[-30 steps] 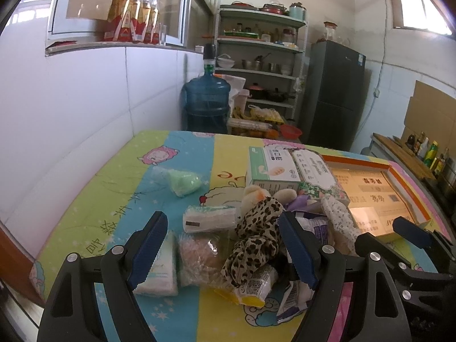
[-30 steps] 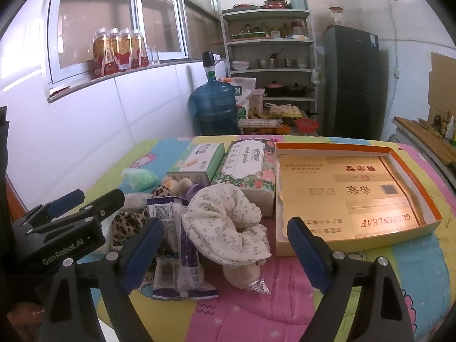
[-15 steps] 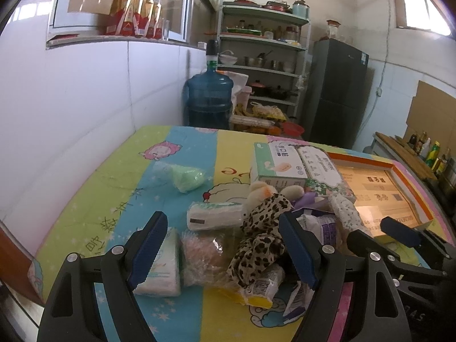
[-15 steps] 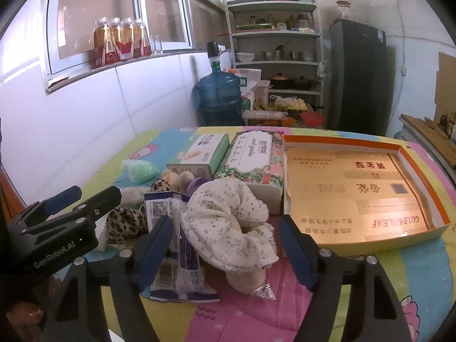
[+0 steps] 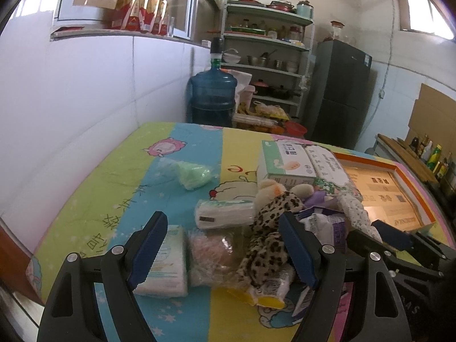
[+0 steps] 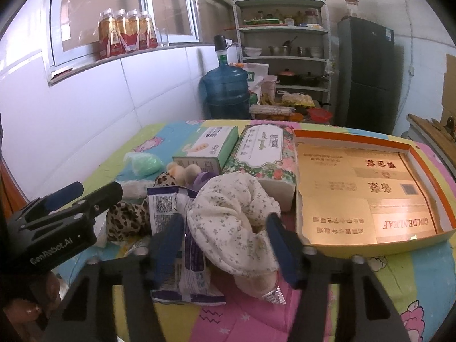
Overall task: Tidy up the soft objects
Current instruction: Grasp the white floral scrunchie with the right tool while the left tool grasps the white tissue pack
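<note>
A pile of soft things lies on the colourful cloth. My right gripper (image 6: 225, 239) is open, its blue pads on either side of a cream floral cloth bundle (image 6: 230, 213), not squeezing it. A purple-white packet (image 6: 182, 259) lies beside it. My left gripper (image 5: 222, 252) is open and empty above a clear-wrapped pink bundle (image 5: 213, 253), with a leopard-print plush (image 5: 270, 233) by its right finger and a tissue pack (image 5: 165, 262) by its left. A green bundle (image 5: 193, 174) lies farther back. An orange-rimmed open box (image 6: 370, 199) stands right of the pile.
Two tissue boxes (image 6: 265, 151) stand behind the pile, next to the open box. A white wrapped roll (image 5: 225, 213) and a yellow packet (image 5: 265, 293) lie in the pile. A white wall runs along the left, with a water jug (image 5: 212, 97) and shelves beyond the table.
My right gripper has moved forward and down onto the floral bundle, and its fingers have narrowed around it. My left gripper has stayed nearly still, open.
</note>
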